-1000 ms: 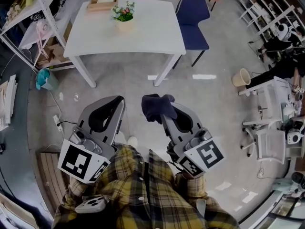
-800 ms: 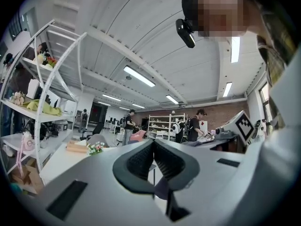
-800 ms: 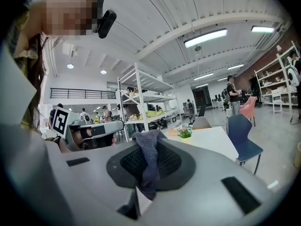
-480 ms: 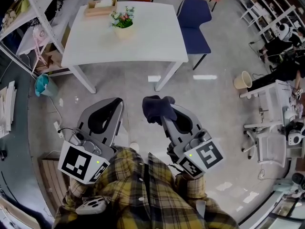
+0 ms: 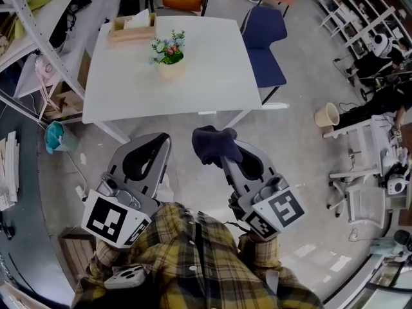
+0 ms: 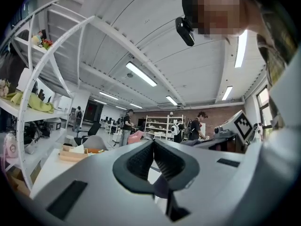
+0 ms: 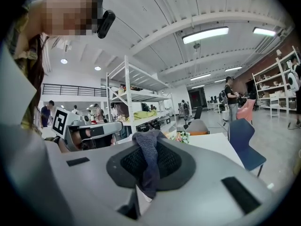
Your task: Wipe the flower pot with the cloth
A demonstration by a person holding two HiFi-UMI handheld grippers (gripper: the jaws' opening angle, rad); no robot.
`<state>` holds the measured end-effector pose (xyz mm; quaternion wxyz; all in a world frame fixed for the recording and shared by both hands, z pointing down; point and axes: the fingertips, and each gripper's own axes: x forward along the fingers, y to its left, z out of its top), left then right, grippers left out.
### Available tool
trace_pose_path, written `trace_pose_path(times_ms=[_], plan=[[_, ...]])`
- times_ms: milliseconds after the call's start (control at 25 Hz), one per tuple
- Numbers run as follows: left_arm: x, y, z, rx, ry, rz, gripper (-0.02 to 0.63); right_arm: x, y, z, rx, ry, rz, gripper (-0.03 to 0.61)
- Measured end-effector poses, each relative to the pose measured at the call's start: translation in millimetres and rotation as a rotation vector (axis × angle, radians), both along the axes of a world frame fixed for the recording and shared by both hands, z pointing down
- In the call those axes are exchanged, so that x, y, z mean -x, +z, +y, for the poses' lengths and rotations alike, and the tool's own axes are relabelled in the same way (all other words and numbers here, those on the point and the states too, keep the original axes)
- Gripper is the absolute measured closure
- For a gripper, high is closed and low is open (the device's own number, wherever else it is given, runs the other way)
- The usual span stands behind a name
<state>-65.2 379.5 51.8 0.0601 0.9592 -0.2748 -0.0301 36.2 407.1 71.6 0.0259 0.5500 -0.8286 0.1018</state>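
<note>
The flower pot (image 5: 169, 65), cream with pink and green flowers, stands on the white table (image 5: 212, 76) ahead of me. In the right gripper view only its flowers (image 7: 181, 136) peek past the jaws. Short of the table's near edge, my right gripper (image 5: 220, 152) is shut on a dark blue cloth (image 5: 212, 143), which bunches over the jaw tips (image 7: 146, 160). My left gripper (image 5: 158, 143) is beside it, shut and holding nothing; its pads meet (image 6: 153, 149). Both grippers hang over the floor, apart from the pot.
A wooden tray (image 5: 132, 28) sits at the table's far left corner. A blue chair (image 5: 265, 40) stands at the table's right side. White shelving (image 5: 32, 37) and a teal bin (image 5: 56, 138) are at the left, a cream bucket (image 5: 326, 115) and a white cart (image 5: 364, 192) at the right.
The table and pot have slid down the head view and look larger. Both grippers have come closer to the table's near edge, side by side, with the cloth still held.
</note>
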Motion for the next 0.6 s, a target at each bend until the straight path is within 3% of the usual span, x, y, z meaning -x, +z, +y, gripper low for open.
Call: trace_pose_path(times_ms=[360,600], plan=[[29,10,-76,0.042,0.032,0.004,0.604,11,1,-77,0.013,0.085,-0.029,0.563],[29,20,-96,0.08,0.042,-0.011,0.604,10,7,-99,0.044,0.101,-0.056,0.563]])
